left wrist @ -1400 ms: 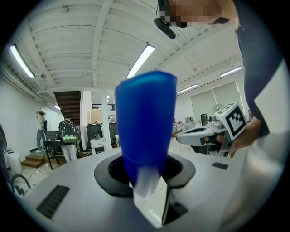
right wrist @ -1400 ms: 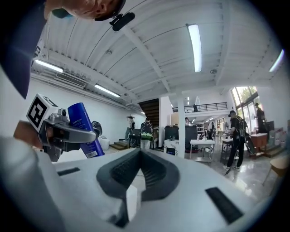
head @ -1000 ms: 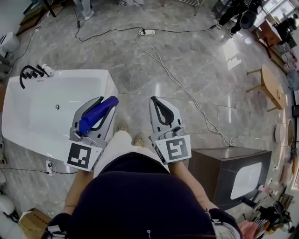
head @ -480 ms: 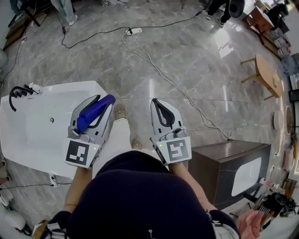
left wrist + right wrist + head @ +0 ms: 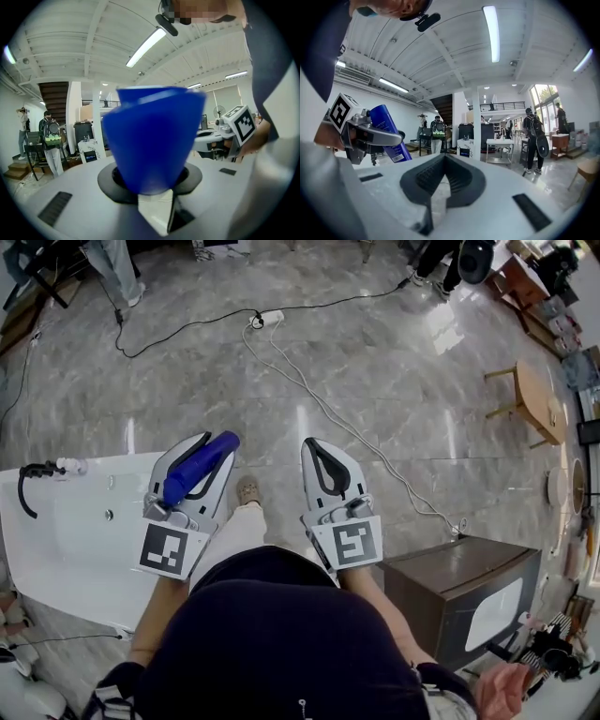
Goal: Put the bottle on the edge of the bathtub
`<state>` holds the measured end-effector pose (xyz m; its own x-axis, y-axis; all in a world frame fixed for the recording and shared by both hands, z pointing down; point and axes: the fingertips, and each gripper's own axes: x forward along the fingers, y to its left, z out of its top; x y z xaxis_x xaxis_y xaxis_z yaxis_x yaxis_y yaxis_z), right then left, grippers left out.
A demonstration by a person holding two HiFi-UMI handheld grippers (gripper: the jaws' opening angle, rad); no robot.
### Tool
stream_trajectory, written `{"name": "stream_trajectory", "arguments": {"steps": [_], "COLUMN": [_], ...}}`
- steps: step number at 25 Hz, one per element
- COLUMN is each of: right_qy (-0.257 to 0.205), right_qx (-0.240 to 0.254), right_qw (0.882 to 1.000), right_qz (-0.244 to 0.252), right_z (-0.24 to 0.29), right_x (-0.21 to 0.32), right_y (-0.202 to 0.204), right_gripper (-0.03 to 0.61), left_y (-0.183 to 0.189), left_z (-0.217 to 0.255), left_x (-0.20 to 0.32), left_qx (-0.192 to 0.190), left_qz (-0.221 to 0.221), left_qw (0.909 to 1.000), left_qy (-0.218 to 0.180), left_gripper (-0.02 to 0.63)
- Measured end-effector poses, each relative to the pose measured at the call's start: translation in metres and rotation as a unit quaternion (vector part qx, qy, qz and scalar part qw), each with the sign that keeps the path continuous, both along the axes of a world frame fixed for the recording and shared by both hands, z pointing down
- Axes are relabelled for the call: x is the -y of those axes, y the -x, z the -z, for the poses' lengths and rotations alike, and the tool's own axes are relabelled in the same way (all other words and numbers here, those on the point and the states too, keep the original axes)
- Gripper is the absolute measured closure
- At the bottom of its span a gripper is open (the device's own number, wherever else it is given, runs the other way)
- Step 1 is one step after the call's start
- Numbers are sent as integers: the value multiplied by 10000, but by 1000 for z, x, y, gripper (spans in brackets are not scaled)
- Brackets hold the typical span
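Observation:
A blue bottle (image 5: pixel 196 471) lies lengthwise between the jaws of my left gripper (image 5: pixel 207 447), which is shut on it. It points forward, over the right end of the white bathtub (image 5: pixel 84 554) at the lower left. In the left gripper view the bottle (image 5: pixel 152 140) fills the middle and hides the jaw tips. My right gripper (image 5: pixel 317 442) is held level beside it over the marble floor, shut, with nothing in it (image 5: pixel 440 161). The right gripper view shows the bottle (image 5: pixel 390 133) in the left gripper (image 5: pixel 370 135) at its left.
A black faucet (image 5: pixel 34 474) sits at the tub's far left end. A white cable (image 5: pixel 319 404) and power strip (image 5: pixel 265 318) run across the floor ahead. A dark cabinet with a white basin (image 5: pixel 469 592) stands at the lower right. A wooden stool (image 5: pixel 530 395) is at the right, and people stand farther off.
Both grippers have travelled together across the room; in the head view the bathtub has slid down and to the left. The bottle stays in the left gripper, and the right stays shut.

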<state>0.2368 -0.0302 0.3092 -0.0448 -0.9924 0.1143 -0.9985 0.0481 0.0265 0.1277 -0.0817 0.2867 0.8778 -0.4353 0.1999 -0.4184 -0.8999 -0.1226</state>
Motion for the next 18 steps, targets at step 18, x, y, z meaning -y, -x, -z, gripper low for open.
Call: {"name": "stream_trajectory", "arguments": {"steps": [18], "right_qy": [271], "right_qx": [-126], "right_qw": [9995], "right_qz": [-119], "right_z": [-10], "right_x": [133], "right_y": [-11], "right_gripper": [577], "left_y": [-21], "left_z": [-13], "left_x": [147], "left_qx": [-118], "left_qz": [-152], "left_qw": [9998], "left_qy": [101], "left_gripper": [466]}}
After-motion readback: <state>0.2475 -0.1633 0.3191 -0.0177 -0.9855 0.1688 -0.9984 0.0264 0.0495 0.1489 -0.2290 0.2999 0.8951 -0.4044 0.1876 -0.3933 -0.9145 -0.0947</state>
